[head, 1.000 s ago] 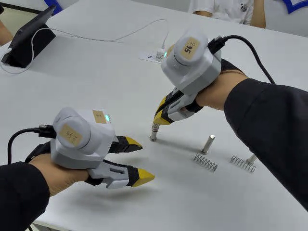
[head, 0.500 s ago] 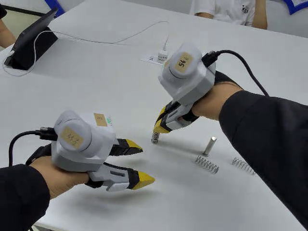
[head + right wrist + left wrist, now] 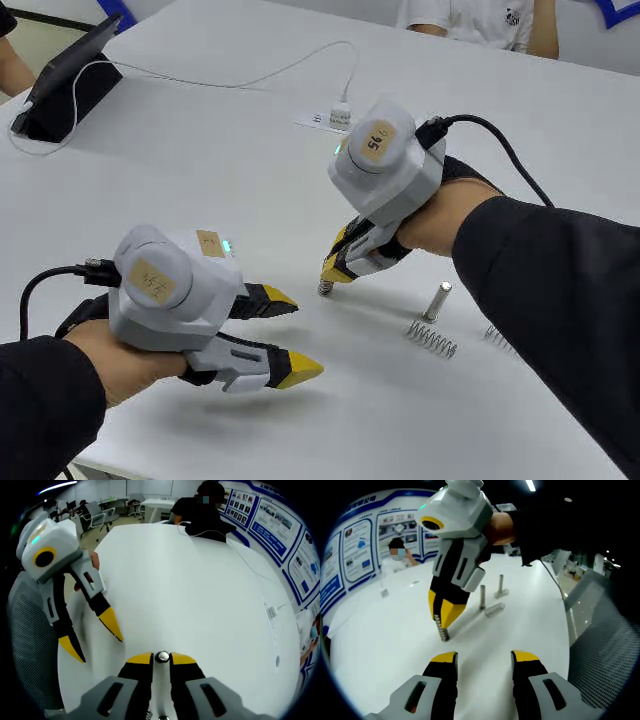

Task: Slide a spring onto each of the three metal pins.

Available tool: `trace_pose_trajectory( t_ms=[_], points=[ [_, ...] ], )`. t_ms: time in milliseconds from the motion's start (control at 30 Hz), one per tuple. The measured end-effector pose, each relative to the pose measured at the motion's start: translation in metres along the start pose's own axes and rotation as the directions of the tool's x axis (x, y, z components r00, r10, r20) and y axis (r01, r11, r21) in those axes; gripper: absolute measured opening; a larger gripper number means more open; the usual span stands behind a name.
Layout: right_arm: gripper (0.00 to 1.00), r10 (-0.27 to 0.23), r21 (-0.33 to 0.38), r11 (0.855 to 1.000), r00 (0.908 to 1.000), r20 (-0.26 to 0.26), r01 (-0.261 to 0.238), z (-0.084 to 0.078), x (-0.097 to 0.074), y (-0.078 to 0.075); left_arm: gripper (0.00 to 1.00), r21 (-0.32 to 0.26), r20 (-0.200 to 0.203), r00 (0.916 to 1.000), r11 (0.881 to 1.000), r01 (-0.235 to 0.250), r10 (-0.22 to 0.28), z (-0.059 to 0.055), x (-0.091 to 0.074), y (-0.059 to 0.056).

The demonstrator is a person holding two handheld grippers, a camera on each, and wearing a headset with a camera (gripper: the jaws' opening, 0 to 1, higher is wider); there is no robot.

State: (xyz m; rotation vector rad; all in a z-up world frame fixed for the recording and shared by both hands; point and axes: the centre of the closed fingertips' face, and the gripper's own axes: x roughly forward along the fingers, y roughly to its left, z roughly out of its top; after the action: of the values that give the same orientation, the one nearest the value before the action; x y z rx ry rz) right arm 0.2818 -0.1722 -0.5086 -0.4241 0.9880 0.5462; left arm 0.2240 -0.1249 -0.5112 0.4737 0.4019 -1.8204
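Nearest you, over the white desk's [image 3: 200,150] near edge, your left gripper [image 3: 298,333] hangs empty, jaws apart; just beyond, a loose coiled steel spring [image 3: 430,338] lies beside a bare upright silver pin [image 3: 437,300]. Farther in, your right gripper [image 3: 330,275], clamped on a second steel spring [image 3: 440,627], has sunk lower, pushing it down the far pin [image 3: 162,656]: one nearly seated, two left.

Far spring [image 3: 496,338] half behind sleeve [image 3: 560,290]

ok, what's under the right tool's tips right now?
A metal pin stands upright on the table with a spring around it. The right tool is shut on the spring's upper coils. Its tips cover the spring's top end and the pin's upper shaft.
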Motion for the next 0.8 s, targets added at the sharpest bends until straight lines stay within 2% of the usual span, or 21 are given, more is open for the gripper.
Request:
trace_pose_trajectory(
  t_ms=[333, 800],
  points=[
    [0.17, -0.012, 0.014, 1.000, 0.9999, 0.008, 0.012, -0.003, -0.009, -0.001, 0.44, 0.006, 0.000, 1.0000, 1.000, 0.002, -0.002, 0.003, 0.001, 0.001],
    [0.18, -0.041, 0.030, 0.999, 0.9988, 0.025, 0.040, -0.013, -0.031, 0.004, 0.43, 0.016, 0.002, 1.0000, 1.000, 0.005, -0.005, 0.006, 0.002, 0.000]
  ],
)
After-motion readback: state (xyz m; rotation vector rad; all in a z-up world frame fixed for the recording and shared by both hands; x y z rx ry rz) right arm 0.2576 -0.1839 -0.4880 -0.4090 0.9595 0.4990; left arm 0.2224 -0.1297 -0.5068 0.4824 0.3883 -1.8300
